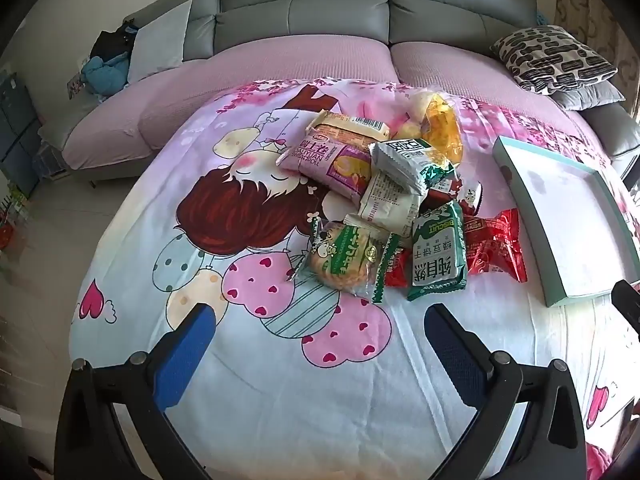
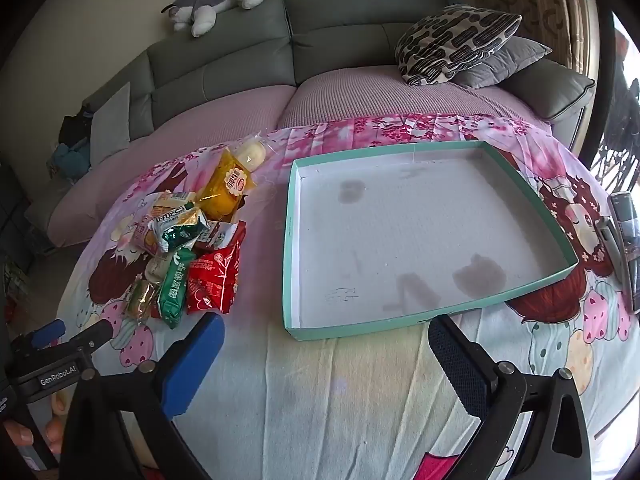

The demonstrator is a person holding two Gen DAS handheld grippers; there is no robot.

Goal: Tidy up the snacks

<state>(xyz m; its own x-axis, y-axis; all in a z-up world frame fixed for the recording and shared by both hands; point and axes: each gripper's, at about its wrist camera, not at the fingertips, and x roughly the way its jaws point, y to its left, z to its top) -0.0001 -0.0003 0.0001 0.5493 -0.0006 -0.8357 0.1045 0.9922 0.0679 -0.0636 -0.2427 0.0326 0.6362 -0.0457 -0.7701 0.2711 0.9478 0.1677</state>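
A heap of wrapped snacks (image 1: 392,200) lies on a cartoon-print cloth (image 1: 248,360): a pink roll pack (image 1: 332,166), a green biscuit pack (image 1: 438,256), a red packet (image 1: 494,246), a round cracker pack (image 1: 344,258). To its right stands a shallow teal-rimmed tray (image 1: 516,184), nothing in it. My left gripper (image 1: 320,320) hovers open just short of the heap, holding nothing. In the right wrist view the tray (image 2: 436,322) lies straight ahead, the snack heap (image 2: 188,240) to its left. My right gripper (image 2: 326,332) is open at the tray's near rim, holding nothing.
A grey sofa (image 2: 360,12) with a pink cover runs behind the table. Patterned cushions (image 2: 456,40) sit at the right, a plush dog (image 2: 216,0) on the backrest. A dark device (image 2: 626,248) lies at the cloth's right edge. The left gripper (image 2: 68,330) and a hand's fingers (image 2: 24,436) show at lower left.
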